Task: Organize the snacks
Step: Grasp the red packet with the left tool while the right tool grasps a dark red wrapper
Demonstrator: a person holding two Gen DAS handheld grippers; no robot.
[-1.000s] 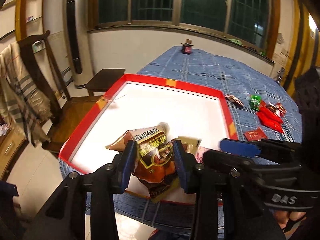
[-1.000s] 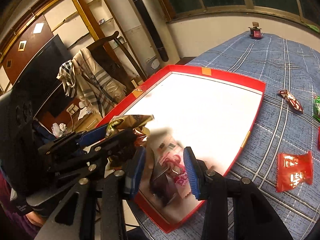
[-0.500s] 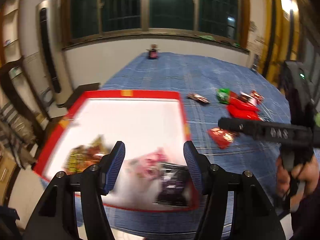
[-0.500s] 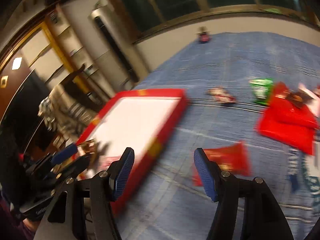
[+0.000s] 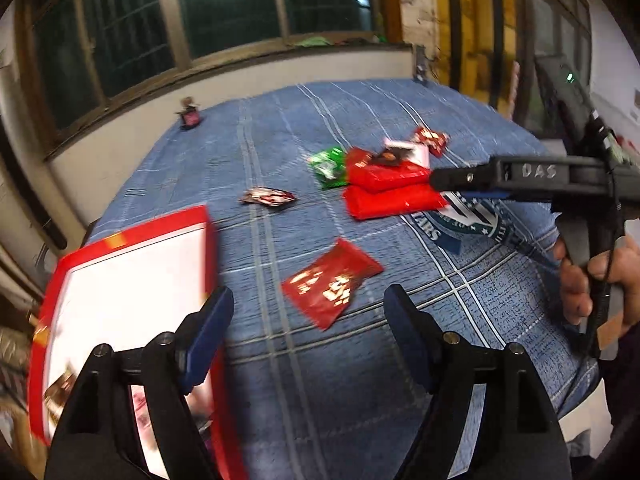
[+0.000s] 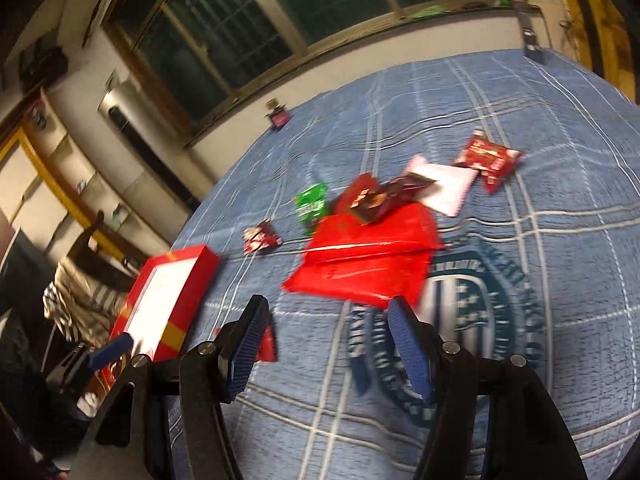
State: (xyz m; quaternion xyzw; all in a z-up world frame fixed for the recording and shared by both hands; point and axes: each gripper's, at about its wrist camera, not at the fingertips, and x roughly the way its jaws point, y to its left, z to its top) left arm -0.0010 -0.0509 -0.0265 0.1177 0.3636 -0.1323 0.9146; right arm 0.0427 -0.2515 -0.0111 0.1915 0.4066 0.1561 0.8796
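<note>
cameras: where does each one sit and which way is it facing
Left wrist: on the left gripper, looking down its open fingers at a red packet on the blue cloth; the right gripper and hand show.
Right wrist: on the right gripper, facing the red bags; the left gripper shows at lower left.
Shared: tray, green packet.

Red snack packets (image 5: pixel 394 190) scattered; tray (image 5: pixel 120 240) left.

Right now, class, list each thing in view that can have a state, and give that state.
Left tongs: open, empty, just widened.
Right tongs: open, empty.
Tray: holds packets at its near end.
Red packet: flat on cloth.
Red bags: stacked.
Green packet: on cloth.
</note>
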